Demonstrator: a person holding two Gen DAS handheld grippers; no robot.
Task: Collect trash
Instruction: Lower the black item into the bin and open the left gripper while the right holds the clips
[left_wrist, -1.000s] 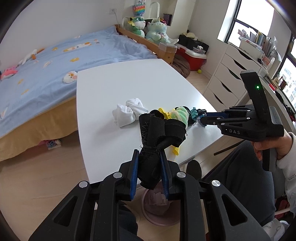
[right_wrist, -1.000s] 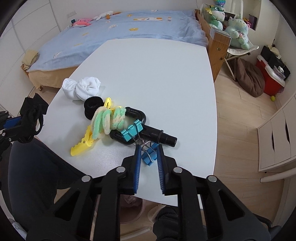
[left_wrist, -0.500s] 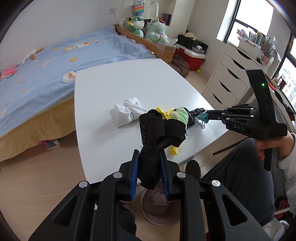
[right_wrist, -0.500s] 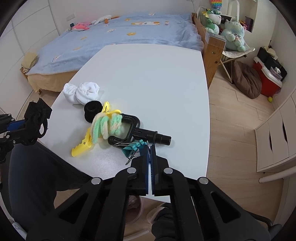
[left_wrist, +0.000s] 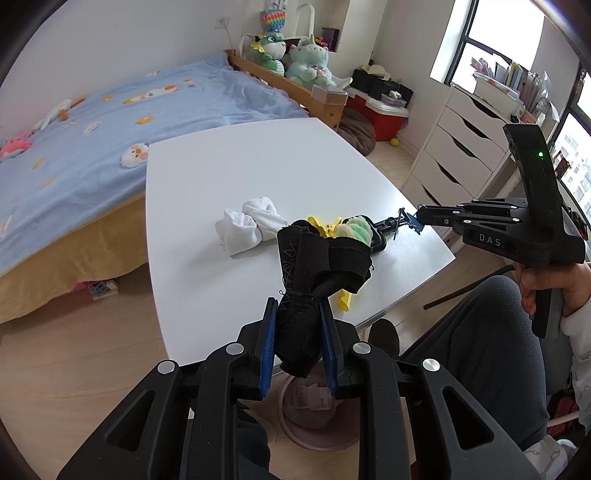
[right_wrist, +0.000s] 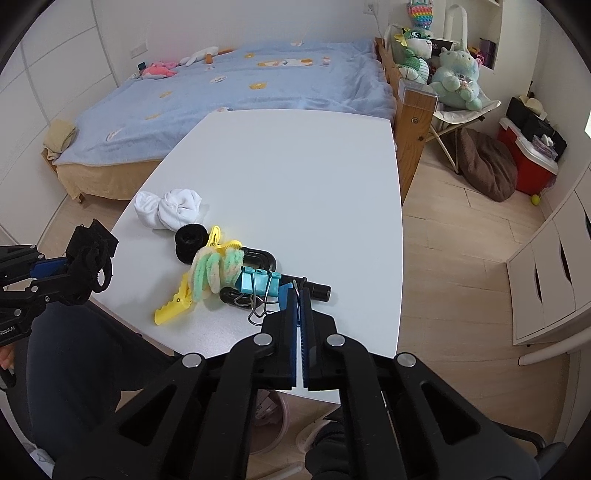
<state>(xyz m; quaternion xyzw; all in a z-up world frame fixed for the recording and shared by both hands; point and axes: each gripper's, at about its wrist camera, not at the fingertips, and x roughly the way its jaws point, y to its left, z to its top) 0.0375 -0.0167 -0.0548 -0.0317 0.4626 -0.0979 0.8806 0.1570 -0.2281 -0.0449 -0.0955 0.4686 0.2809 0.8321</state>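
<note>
My left gripper is shut on a black cloth bundle and holds it off the near edge of the white table, above a pink bin on the floor. My right gripper is shut on the wire handle of a blue binder clip, lifted a little off the table; it also shows in the left wrist view. On the table lie a white sock ball, a black hair tie, a yellow clip, a green-and-cream scrunchie and a black clamp.
A bed with a blue cover lies beyond the table. A wooden bed end, plush toys, a brown cushion and a red box stand to the right. White drawers line the wall. My knees sit below the table edge.
My right gripper closed on the binder clip's wire handle and lifted and turned the clip. My left gripper kept hold of the black cloth and drew back slightly from the table.
</note>
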